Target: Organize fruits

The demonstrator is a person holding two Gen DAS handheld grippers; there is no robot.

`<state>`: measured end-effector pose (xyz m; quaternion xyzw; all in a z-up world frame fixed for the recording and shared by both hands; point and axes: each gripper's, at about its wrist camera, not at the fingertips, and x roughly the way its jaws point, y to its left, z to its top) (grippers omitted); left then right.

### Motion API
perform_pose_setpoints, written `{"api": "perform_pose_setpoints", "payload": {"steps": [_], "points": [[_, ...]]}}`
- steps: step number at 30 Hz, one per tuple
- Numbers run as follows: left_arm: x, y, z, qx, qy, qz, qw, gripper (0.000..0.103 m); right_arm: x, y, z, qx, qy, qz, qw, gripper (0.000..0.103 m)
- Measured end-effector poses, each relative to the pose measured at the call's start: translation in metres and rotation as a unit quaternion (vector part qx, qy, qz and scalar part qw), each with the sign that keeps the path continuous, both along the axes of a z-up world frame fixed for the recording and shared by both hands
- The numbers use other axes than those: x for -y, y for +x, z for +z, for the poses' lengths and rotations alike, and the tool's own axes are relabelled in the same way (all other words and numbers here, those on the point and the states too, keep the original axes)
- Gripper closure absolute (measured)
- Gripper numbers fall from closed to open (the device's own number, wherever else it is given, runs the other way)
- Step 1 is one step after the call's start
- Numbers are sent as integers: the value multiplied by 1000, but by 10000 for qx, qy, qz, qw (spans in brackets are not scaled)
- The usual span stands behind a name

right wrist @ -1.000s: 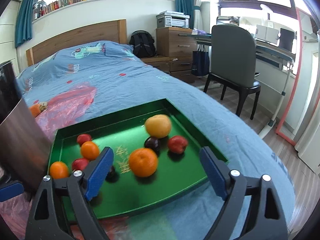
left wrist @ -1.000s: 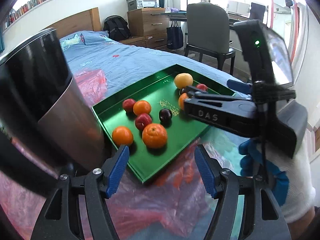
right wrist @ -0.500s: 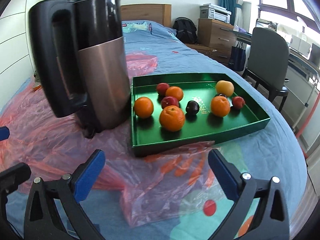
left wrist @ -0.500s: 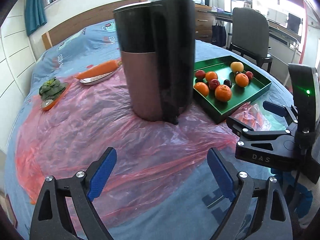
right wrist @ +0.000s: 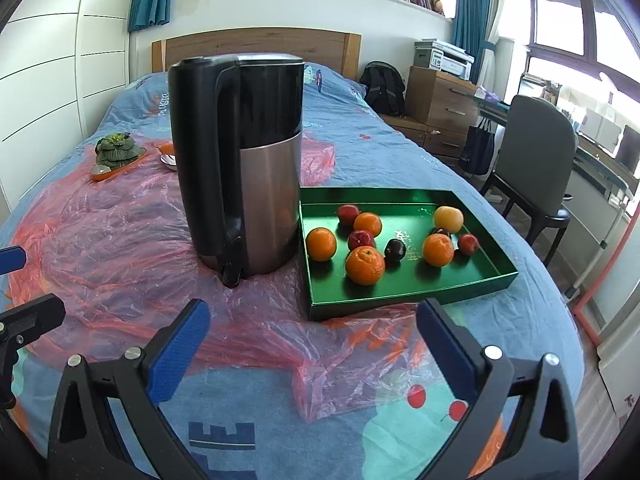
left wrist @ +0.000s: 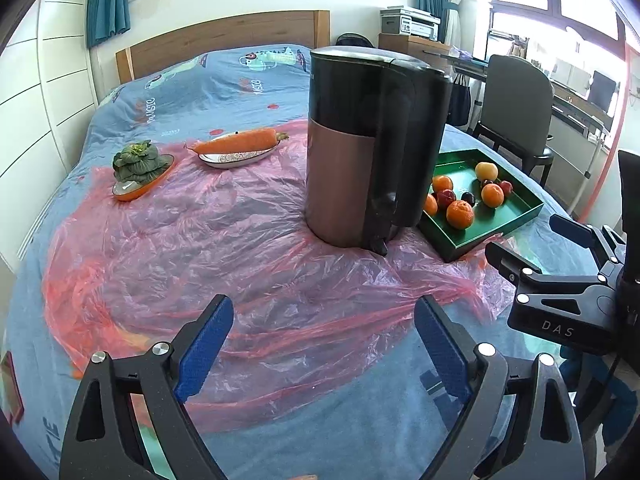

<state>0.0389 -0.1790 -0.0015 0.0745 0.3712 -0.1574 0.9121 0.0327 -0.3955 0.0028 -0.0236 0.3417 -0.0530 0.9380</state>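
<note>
A: What is held in the tongs?

B: Nothing. The left tongs (left wrist: pixel 324 344) are spread wide, with only pink plastic sheet (left wrist: pixel 240 248) seen between the blue pads. The right tongs (right wrist: pixel 312 340) are spread just as wide and are likewise empty, with the near edge of the tray (right wrist: pixel 400 304) just beyond them.

A: And where is the fruit found?

B: All of it is seen inside the green tray, on the bed (right wrist: pixel 400 148), touching or just beside the kettle (right wrist: pixel 240 160). Four oranges (right wrist: pixel 365 265) are counted, along with several small red fruits (right wrist: pixel 361 239), a dark plum (right wrist: pixel 395 248) and a yellow fruit (right wrist: pixel 449 219). No fruit is seen lying loose on the sheet or the bed.

A: So how much can be called done?

B: The gathering appears to be finished, since every fruit is contained by the tray. Inside it, though, the kinds are mixed rather than grouped, so a sorting by kind may be left, if that is what is wanted. It cannot be told from the task alone.

A: Is anything else nearby?

B: A carrot (left wrist: pixel 240 142) on a plate and a leafy green (left wrist: pixel 138 160) on a dish are set well apart from the tray, past the kettle. They are vegetables and are judged outside the task.
</note>
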Motion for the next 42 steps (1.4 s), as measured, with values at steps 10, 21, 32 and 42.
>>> {"api": "perform_pose_setpoints", "payload": {"steps": [10,21,32,42], "points": [[38,4,5,113,-135,-220,9996,14,53,-4,14,91,-263,-393,9988,0],[64,2,3,194,-72,-252,9995,14,90,0,5,144,-106,-537,9984,0],[62,3,3,160,-51,-172,9997,14,92,1,-3,77,-67,-399,9992,0],[60,4,2,128,-50,-137,9998,14,91,2,-3,39,-103,-329,9994,0]]}}
